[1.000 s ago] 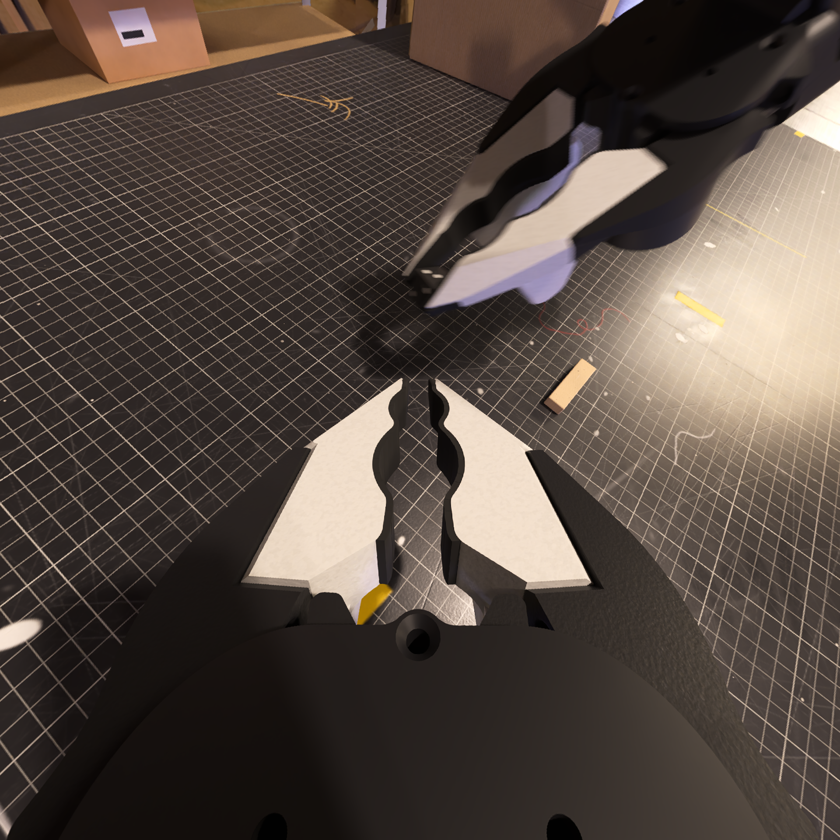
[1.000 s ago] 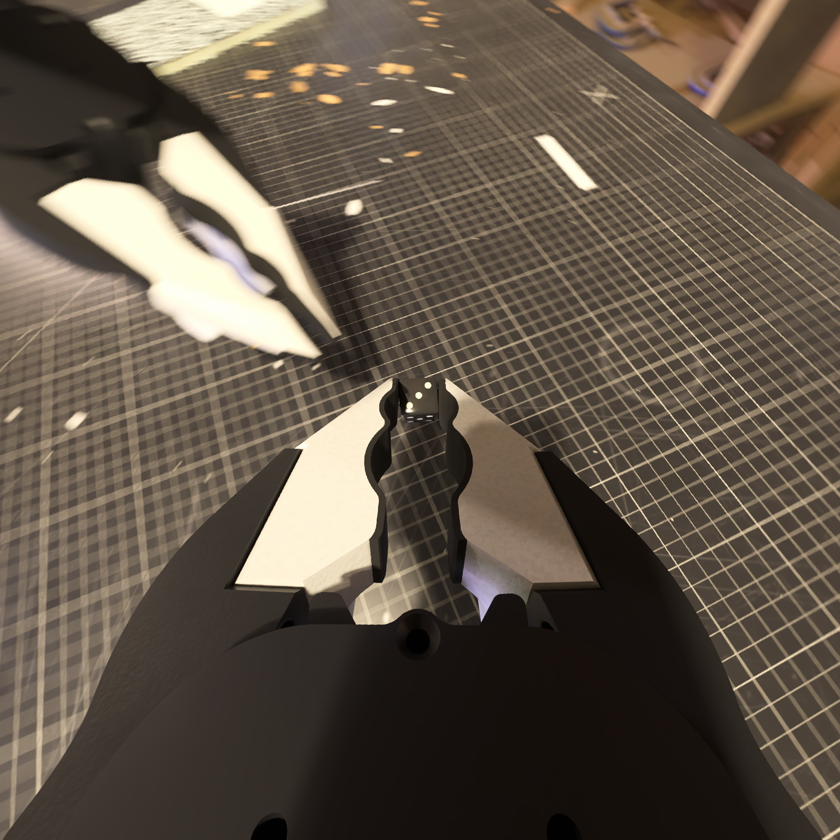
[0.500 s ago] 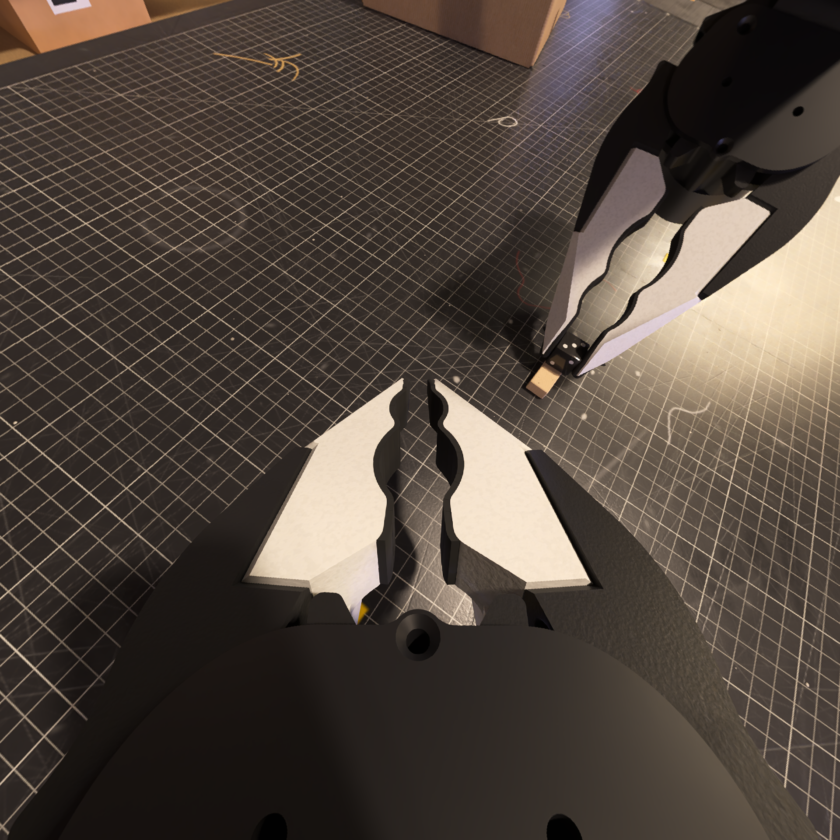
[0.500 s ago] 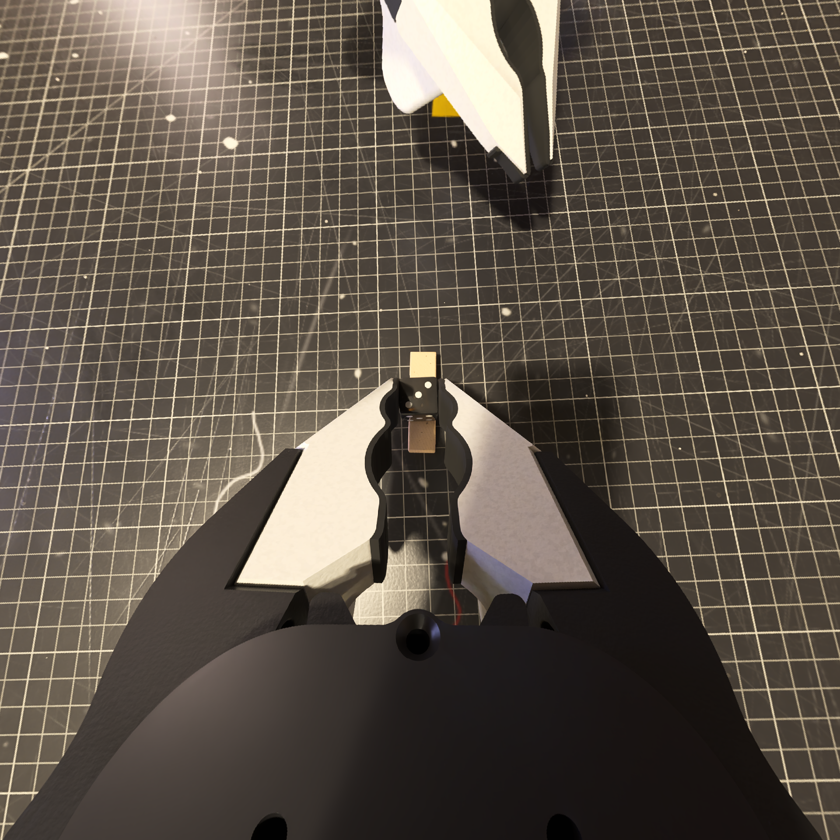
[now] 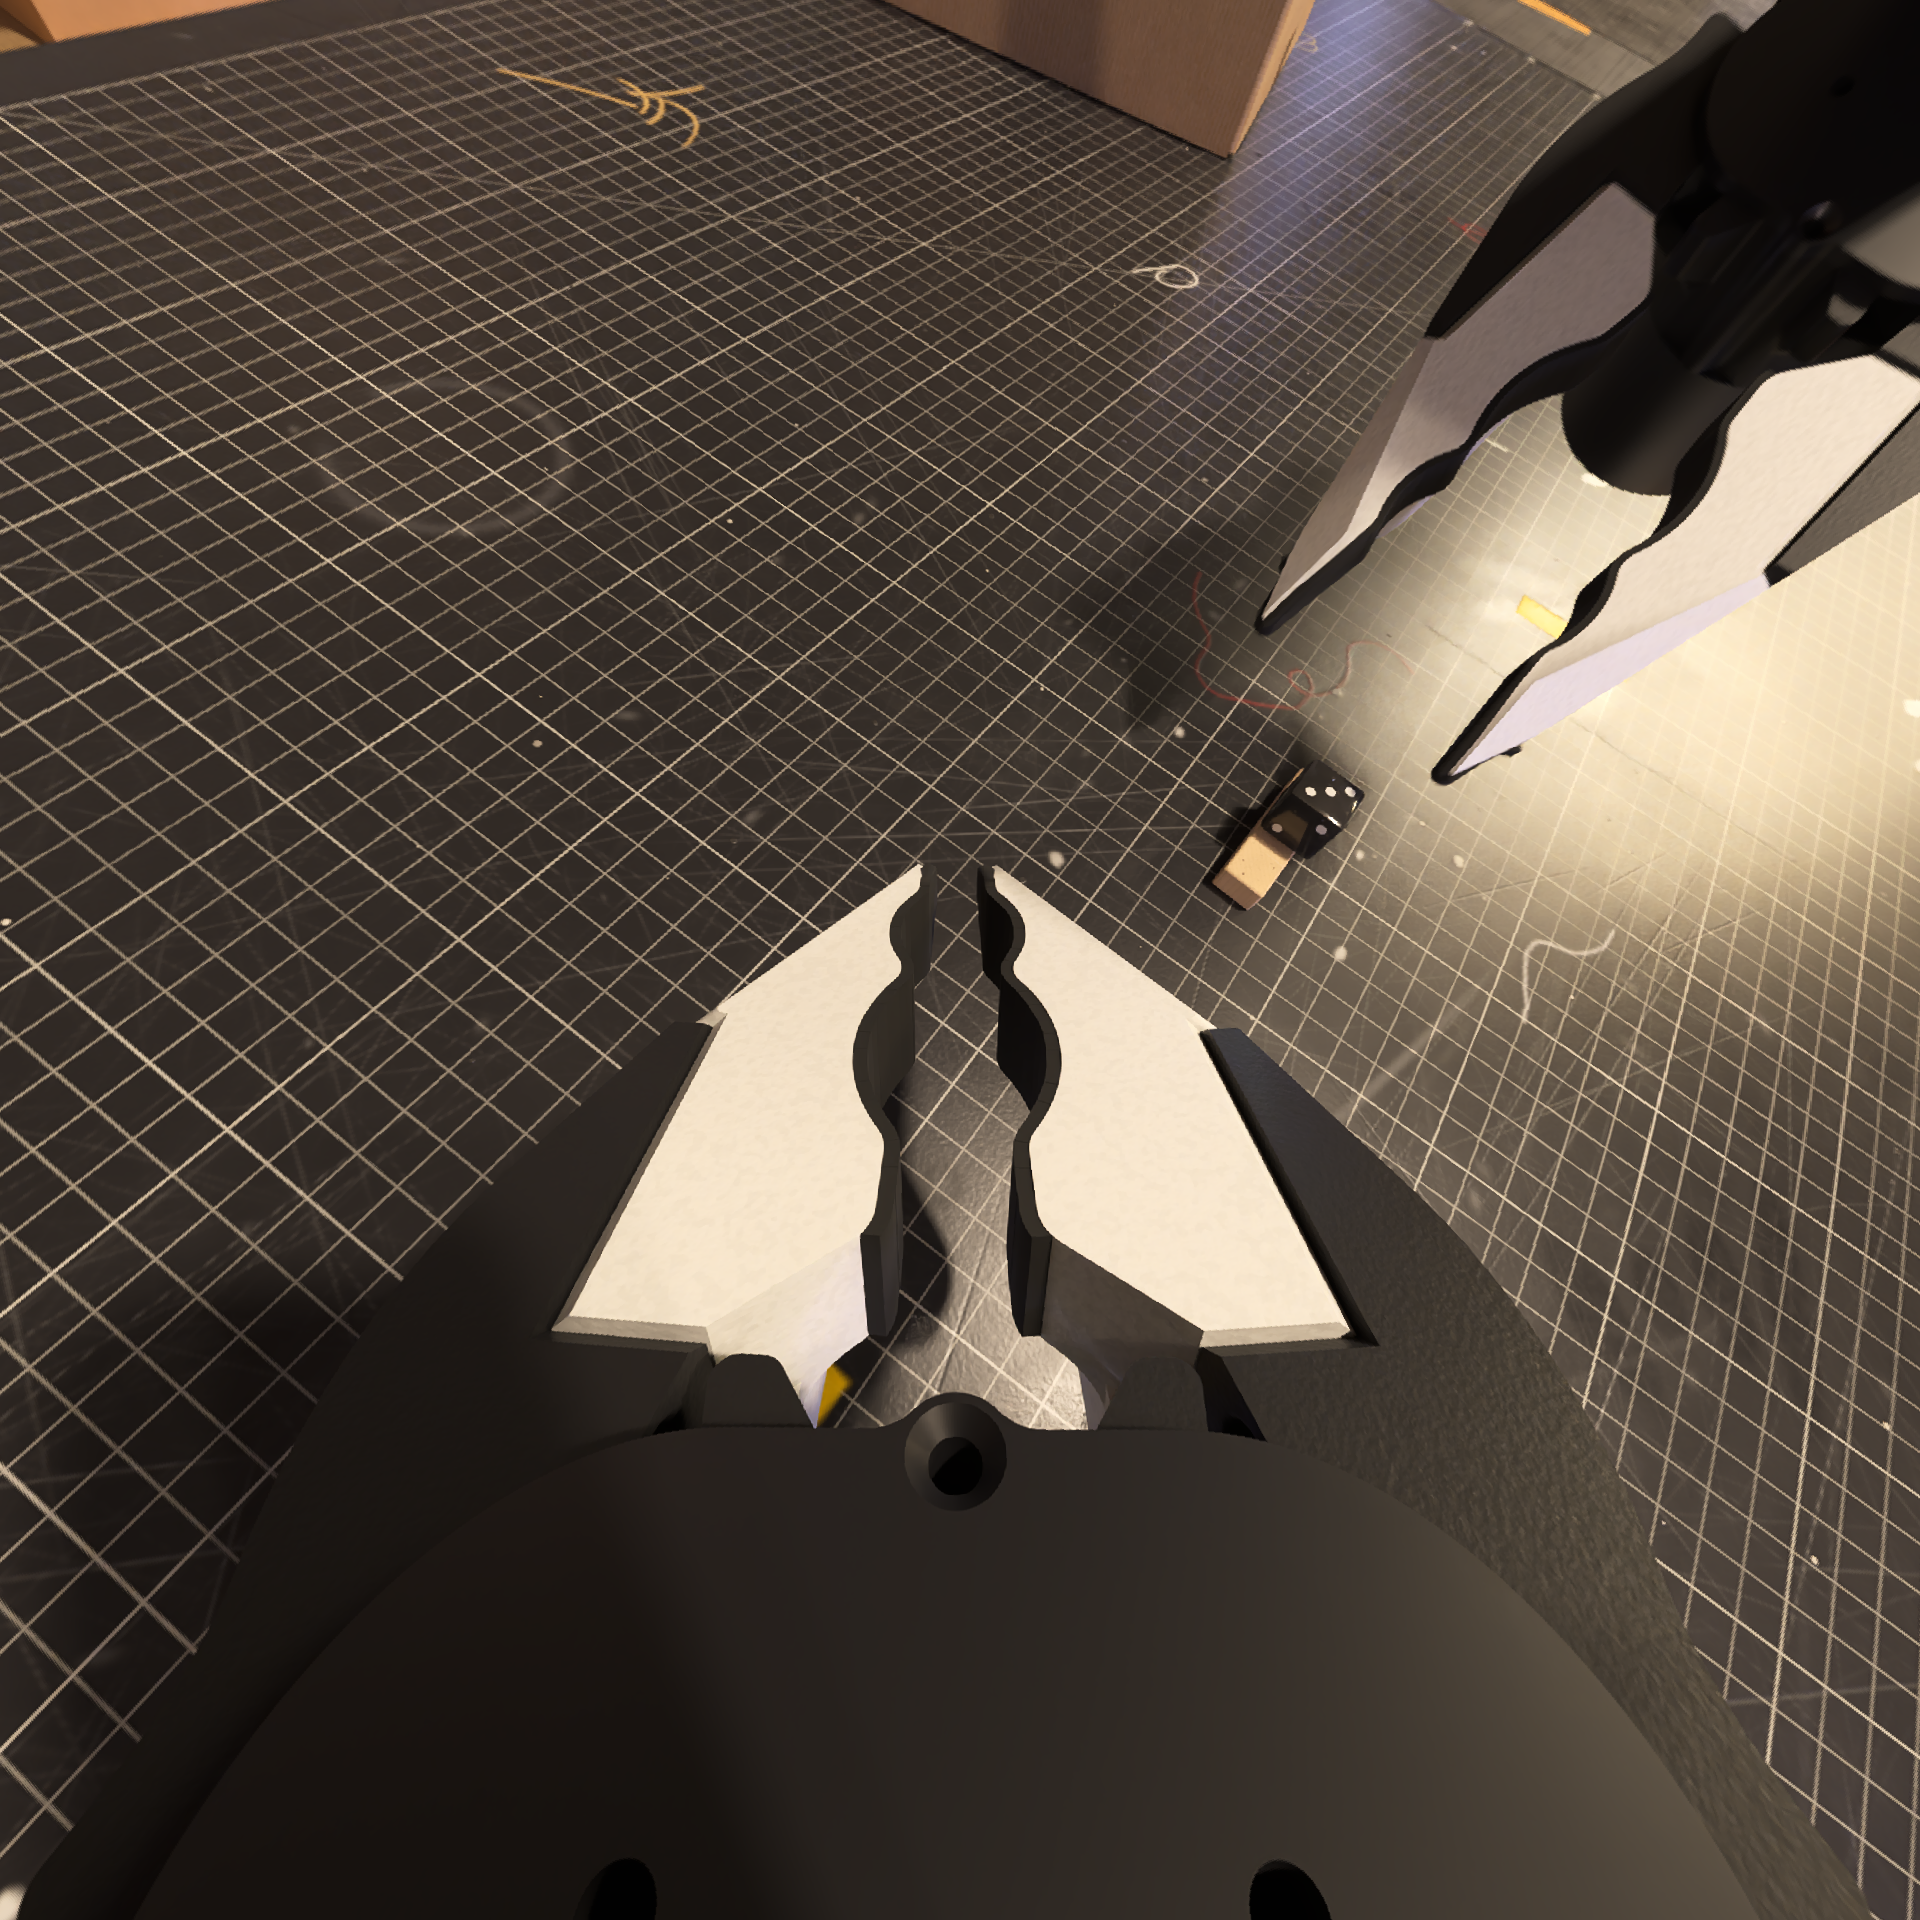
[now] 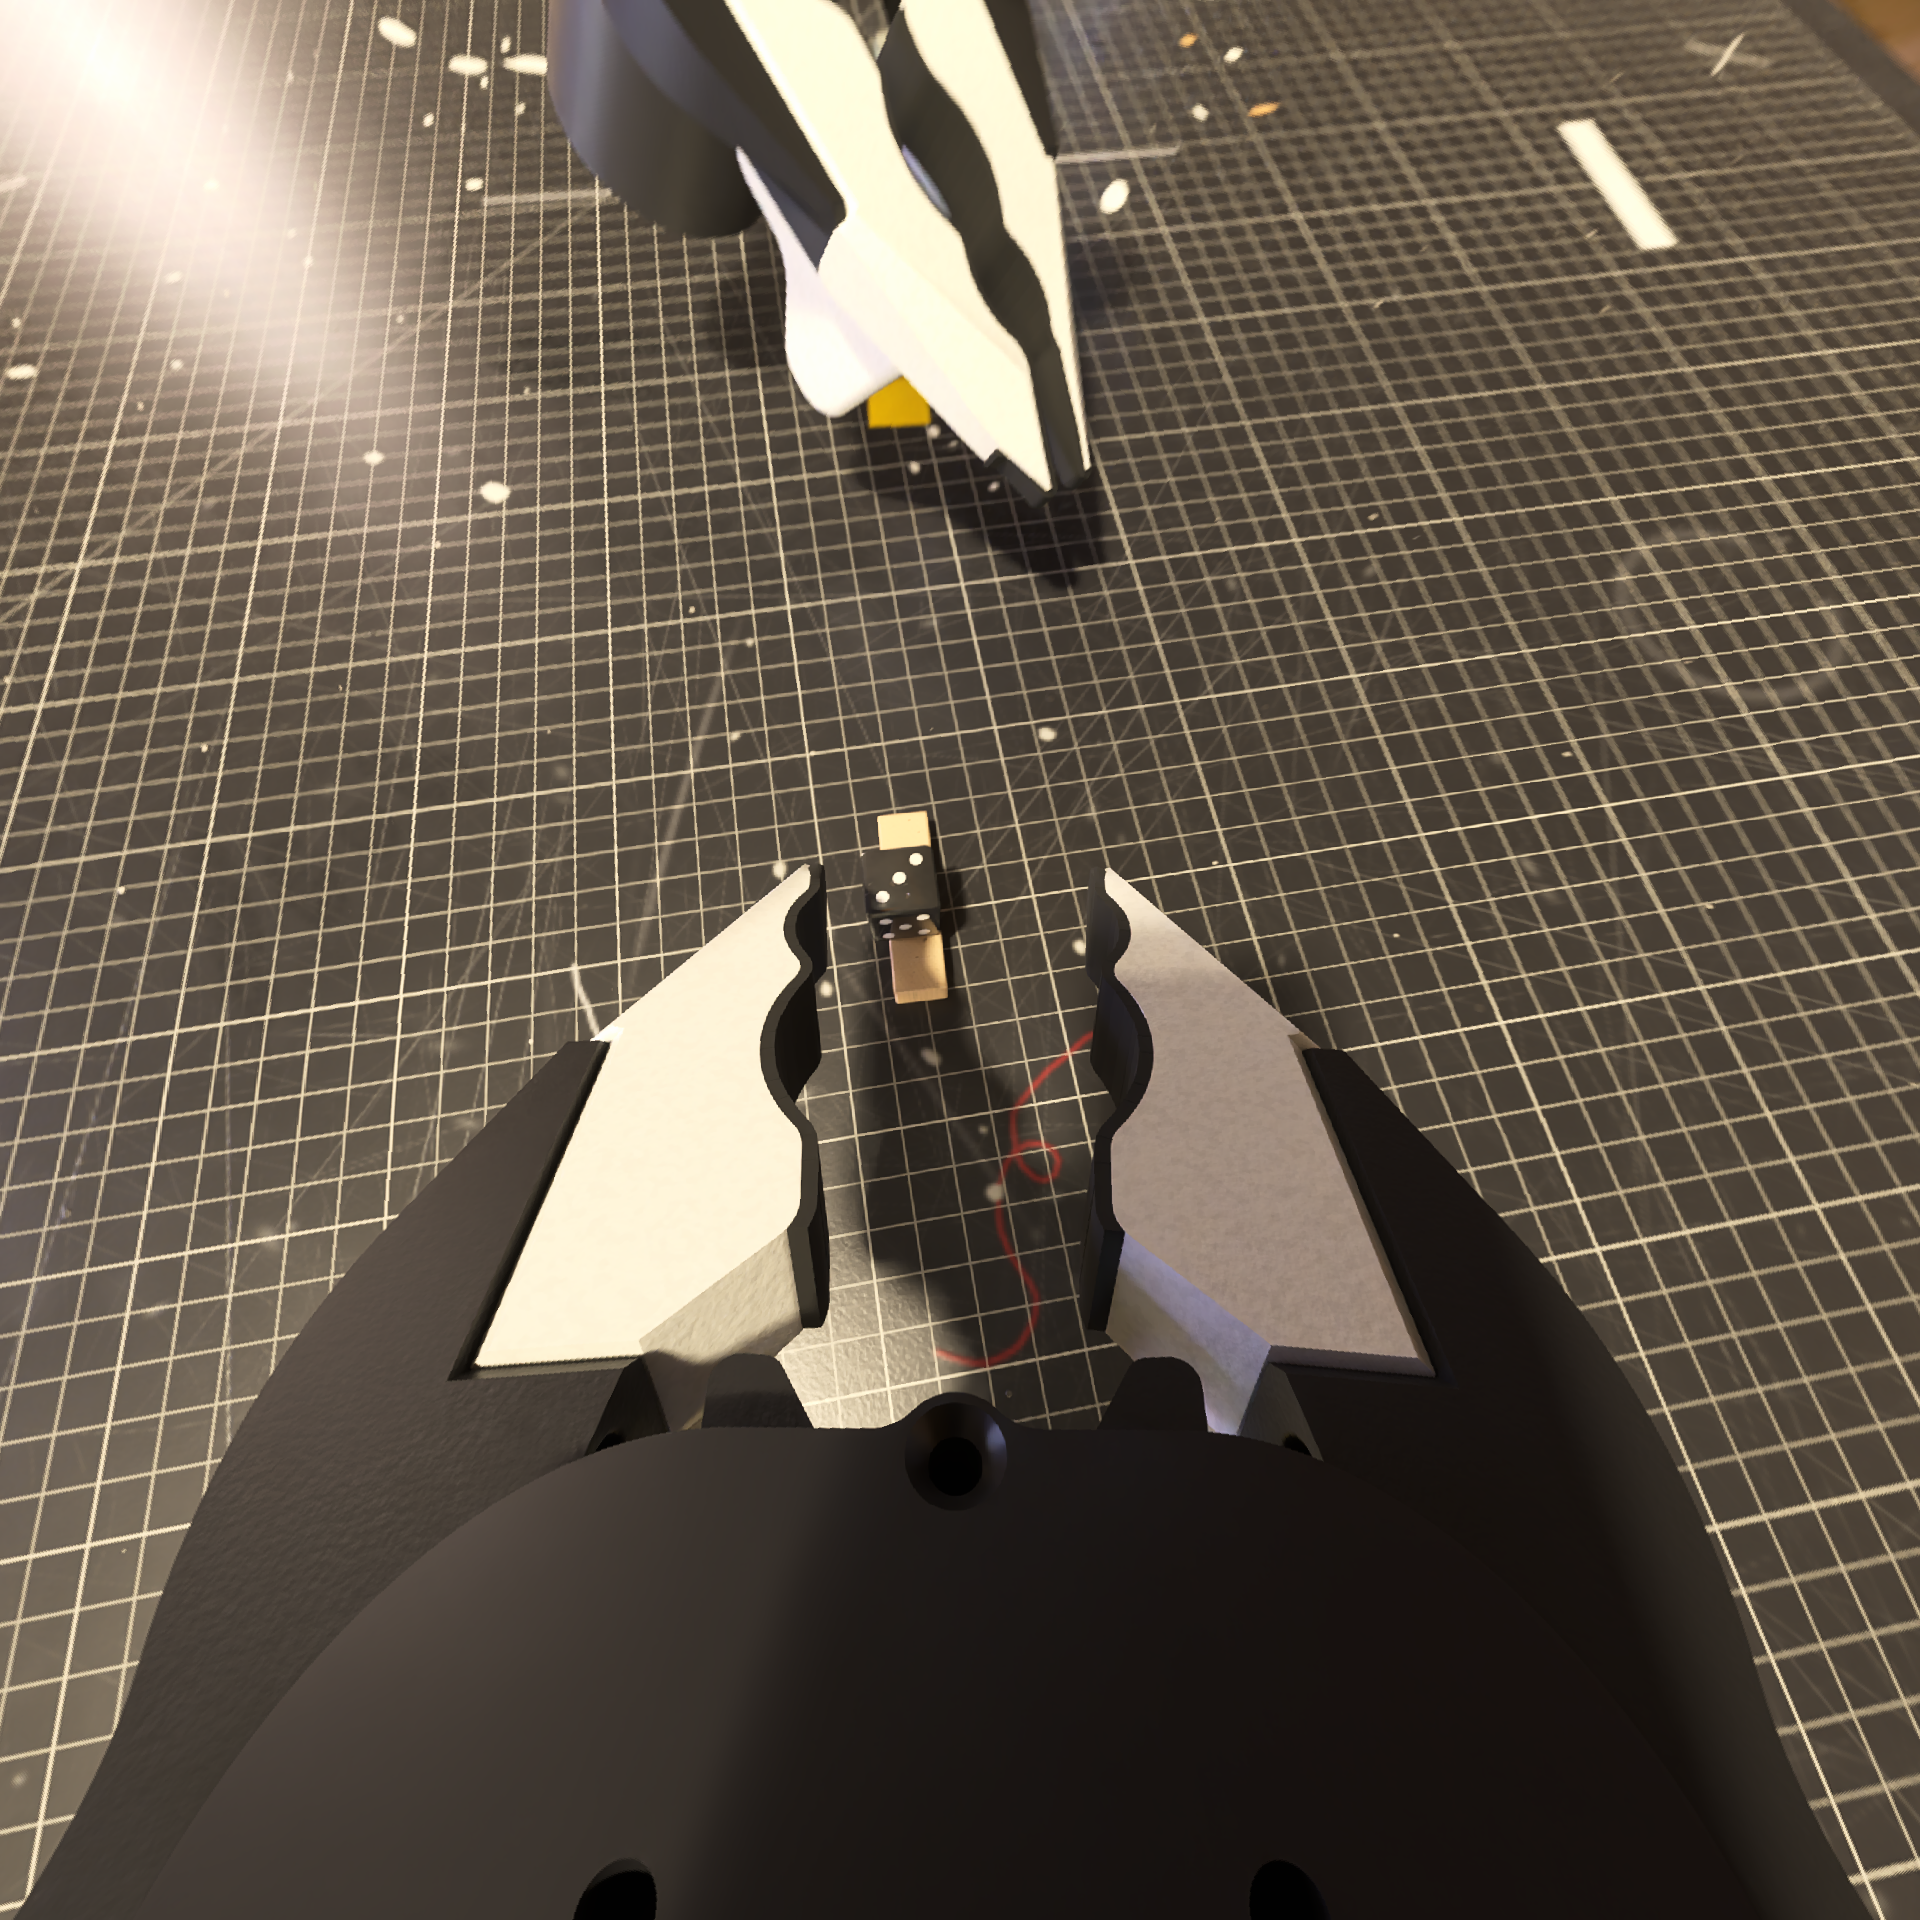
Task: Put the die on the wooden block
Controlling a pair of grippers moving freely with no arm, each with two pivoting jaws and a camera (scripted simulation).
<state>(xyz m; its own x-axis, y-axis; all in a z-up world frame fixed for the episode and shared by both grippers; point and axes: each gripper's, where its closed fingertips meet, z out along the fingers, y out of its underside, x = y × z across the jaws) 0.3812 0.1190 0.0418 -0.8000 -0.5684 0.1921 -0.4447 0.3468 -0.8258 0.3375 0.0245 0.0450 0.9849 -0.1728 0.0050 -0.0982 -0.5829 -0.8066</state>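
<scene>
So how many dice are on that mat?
1. The die sits on the wooden block, near its middle, just ahead of the open right gripper. No other shows, though the grippers hide some of the mat.

Wooden block middle hidden under die; cardboard box cut off at top edge.

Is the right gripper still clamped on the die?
No: the right gripper is open, its fingers apart on either side of the die, which sits free on the wooden block.
</scene>
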